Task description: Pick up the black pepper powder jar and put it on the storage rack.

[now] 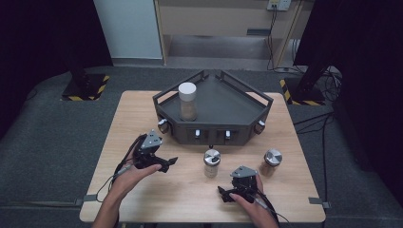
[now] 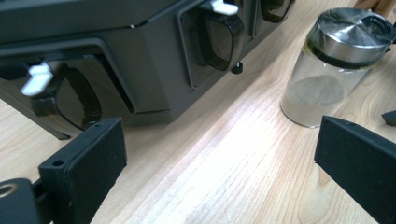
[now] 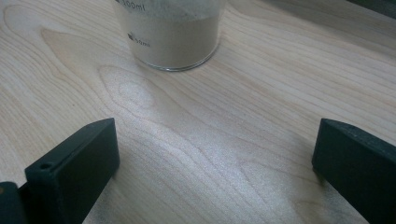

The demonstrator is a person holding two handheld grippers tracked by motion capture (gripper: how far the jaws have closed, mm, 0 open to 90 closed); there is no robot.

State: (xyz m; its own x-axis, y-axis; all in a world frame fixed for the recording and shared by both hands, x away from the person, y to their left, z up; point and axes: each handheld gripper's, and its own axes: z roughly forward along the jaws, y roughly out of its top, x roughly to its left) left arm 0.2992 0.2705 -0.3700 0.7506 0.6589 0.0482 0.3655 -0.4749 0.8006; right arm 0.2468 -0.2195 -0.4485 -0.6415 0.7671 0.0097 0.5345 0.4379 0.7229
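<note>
Two glass jars with metal lids stand on the wooden table (image 1: 142, 114): one in the middle (image 1: 212, 163), one further right (image 1: 272, 161). Both hold pale brown powder. A taller jar with a white lid (image 1: 187, 100) stands inside the dark angular tray (image 1: 247, 111). My left gripper (image 1: 168, 164) rests low at the tray's front left and is open, with nothing between its fingers; its own view has the middle jar (image 2: 327, 70) ahead on the right. My right gripper (image 1: 227, 194) sits near the front edge, also open (image 3: 215, 158), facing a jar's base (image 3: 170, 32).
The tray's front wall carries dark pockets with small white tabs (image 2: 223, 6) and round knobs at its corners (image 1: 163, 125). Bare wood lies between the jars and the front edge. Black stands and cables sit on the grey floor beyond the table.
</note>
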